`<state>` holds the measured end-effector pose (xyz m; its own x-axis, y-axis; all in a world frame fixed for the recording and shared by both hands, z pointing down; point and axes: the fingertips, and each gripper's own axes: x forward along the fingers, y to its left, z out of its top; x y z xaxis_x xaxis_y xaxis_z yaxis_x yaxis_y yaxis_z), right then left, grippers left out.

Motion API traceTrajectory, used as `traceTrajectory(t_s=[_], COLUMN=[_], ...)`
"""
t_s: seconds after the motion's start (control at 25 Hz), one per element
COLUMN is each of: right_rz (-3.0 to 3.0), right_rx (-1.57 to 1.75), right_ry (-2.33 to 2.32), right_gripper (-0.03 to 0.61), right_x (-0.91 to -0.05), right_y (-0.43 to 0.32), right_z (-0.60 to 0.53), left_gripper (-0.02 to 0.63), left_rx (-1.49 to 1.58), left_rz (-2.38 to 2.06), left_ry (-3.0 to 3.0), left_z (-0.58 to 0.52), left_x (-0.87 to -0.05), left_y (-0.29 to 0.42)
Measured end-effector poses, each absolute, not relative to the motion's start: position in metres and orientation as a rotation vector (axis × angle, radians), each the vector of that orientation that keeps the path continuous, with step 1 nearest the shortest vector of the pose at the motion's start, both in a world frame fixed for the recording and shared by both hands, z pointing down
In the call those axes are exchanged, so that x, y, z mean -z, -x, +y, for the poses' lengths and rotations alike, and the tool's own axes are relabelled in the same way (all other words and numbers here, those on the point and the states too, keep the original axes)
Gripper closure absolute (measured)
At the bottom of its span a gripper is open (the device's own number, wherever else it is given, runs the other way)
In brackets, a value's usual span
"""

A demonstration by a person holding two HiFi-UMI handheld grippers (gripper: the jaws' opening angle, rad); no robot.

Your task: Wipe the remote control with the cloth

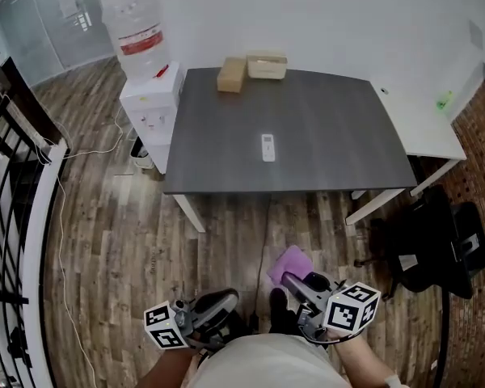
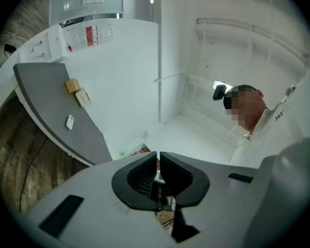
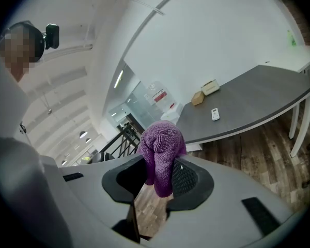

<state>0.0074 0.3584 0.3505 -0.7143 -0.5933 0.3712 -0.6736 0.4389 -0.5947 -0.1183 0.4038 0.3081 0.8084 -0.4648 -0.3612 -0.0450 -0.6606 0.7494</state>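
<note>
Approach step: right gripper (image 3: 158,165) clamped on cloth (image 3: 160,146), left gripper (image 2: 158,161) shut empty, remote (image 1: 267,147) on tabletop (image 1: 339,128) well ahead, next needs reach forward

Your cloth (image 3: 160,146) is a nubbly purple knit; the table (image 1: 331,136) before you looks matt grey, the floor (image 1: 105,241) grained wood.

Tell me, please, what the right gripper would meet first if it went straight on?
The right gripper, shut on the cloth, would likely meet the wooden floor before the table; depth unclear.
</note>
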Motion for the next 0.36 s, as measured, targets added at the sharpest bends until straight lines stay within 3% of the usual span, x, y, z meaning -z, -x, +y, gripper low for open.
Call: traceTrajectory(t_s=[0.36], right_rz=[-2.588], right_rx=[-1.047], right_ry=[-1.086], right_gripper=[0.457], right_x=[-0.338], right_y=[-0.025], right_z=[0.378], left_gripper=[0.592], left_rx=[0.710], left_rz=[-0.403], left_ry=[-2.248], left_z=[0.425], left_x=[-0.290], left_y=[0.087])
